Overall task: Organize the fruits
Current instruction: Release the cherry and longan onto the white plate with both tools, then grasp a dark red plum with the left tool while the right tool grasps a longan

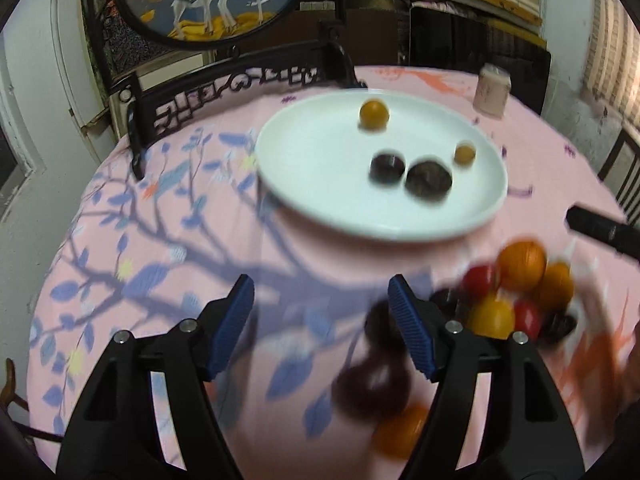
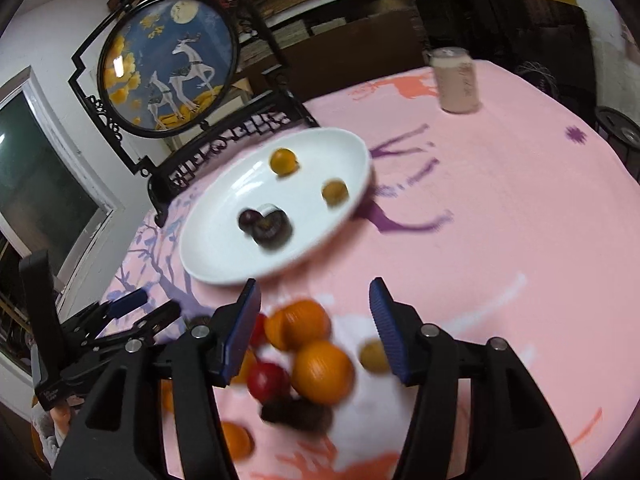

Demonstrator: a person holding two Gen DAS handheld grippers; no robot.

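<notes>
On the pink cloth: loose fruit pile [image 2: 304, 352], waiting for sorting
Plate [image 1: 320, 184]: we've got four fruits on it, so it's probably our drop spot
Left gripper [image 1: 322, 320]: jaws apart, nothing in them
Right gripper [image 2: 314, 330]: spread over the pile, gripping nothing

A white plate [image 1: 320, 184] lies beyond the left claw [image 1: 320, 320], flat on the surface. On it are four fruits, apart from the claw: one orange fruit [image 1: 374, 114] at the far side, a smaller yellow one [image 1: 465, 154] to the right, and two dark round fruits [image 1: 408, 172] touching each other. Under and between the fingers of the right claw [image 2: 314, 328] is a blurred heap of fruits [image 2: 308, 356]: orange, red and dark ones, pressed together.
</notes>
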